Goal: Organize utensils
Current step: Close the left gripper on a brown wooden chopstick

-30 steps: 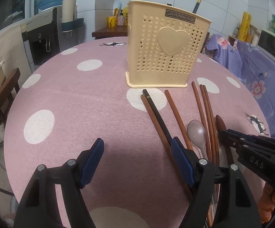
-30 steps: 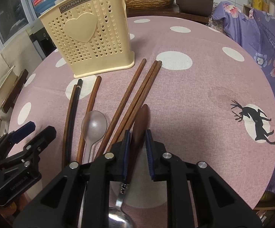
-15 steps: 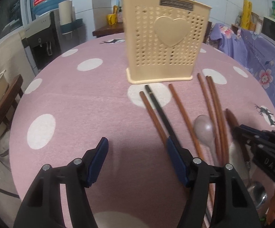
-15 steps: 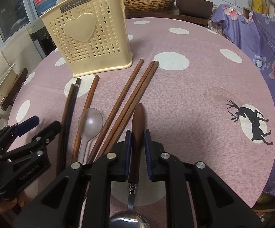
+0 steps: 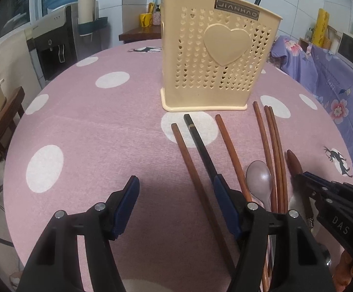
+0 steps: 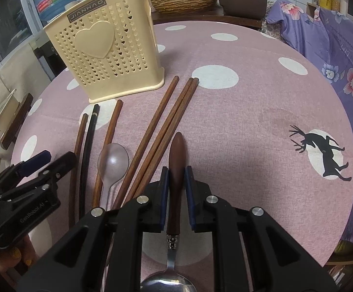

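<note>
Around: beige holder point(image 6: 108, 56) upright mid-desk point(image 6: 249, 126); brown chopsticks point(image 6: 152, 131), clear spoon point(image 6: 113, 160) alongside.
Spoon point(image 6: 176, 160): wood handle, steel bowl, near desk's front edge.
R tool point(image 6: 176, 177): clamped on handle.
L tool point(image 5: 176, 192): fingers apart, over desk.

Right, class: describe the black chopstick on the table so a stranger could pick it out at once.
Find the cream utensil holder with the raised heart on the pink polka-dot table. In front of it lies a row of chopsticks; the black chopstick is second from the left in the left wrist view. It alone is black with a thin gold band near its far end; the rest are reddish-brown wood.
</note>
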A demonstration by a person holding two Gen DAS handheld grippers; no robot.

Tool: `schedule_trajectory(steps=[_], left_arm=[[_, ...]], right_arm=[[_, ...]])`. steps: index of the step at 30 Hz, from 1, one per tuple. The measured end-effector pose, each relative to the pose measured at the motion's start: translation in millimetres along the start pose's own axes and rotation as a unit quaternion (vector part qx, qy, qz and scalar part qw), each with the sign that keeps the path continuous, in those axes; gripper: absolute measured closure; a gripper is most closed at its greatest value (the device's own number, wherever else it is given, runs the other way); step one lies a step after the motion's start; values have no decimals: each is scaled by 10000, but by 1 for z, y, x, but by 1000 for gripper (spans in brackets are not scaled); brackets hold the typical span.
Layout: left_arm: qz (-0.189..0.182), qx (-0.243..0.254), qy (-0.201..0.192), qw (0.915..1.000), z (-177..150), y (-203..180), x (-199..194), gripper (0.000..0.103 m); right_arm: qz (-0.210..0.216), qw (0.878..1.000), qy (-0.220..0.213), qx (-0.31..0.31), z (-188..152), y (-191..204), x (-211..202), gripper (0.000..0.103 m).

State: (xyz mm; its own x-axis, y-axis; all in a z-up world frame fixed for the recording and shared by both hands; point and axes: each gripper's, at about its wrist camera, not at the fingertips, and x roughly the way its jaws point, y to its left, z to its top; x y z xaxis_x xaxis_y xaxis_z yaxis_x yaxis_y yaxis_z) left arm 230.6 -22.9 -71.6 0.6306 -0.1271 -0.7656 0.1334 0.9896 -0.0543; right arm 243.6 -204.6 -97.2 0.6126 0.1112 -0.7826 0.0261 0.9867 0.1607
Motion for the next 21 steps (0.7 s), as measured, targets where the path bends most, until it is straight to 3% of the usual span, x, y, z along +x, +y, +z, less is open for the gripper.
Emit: schedule_trajectory(steps=[11,21], left_arm=[[181,-125,151,9996,22,3,19,58],[348,-12,177,9992,33,-8,27,79]], right_arm=[[-51,10000,-11,-9,2,1,2,89],[-94,10000,21,16,9,2,6,89]])
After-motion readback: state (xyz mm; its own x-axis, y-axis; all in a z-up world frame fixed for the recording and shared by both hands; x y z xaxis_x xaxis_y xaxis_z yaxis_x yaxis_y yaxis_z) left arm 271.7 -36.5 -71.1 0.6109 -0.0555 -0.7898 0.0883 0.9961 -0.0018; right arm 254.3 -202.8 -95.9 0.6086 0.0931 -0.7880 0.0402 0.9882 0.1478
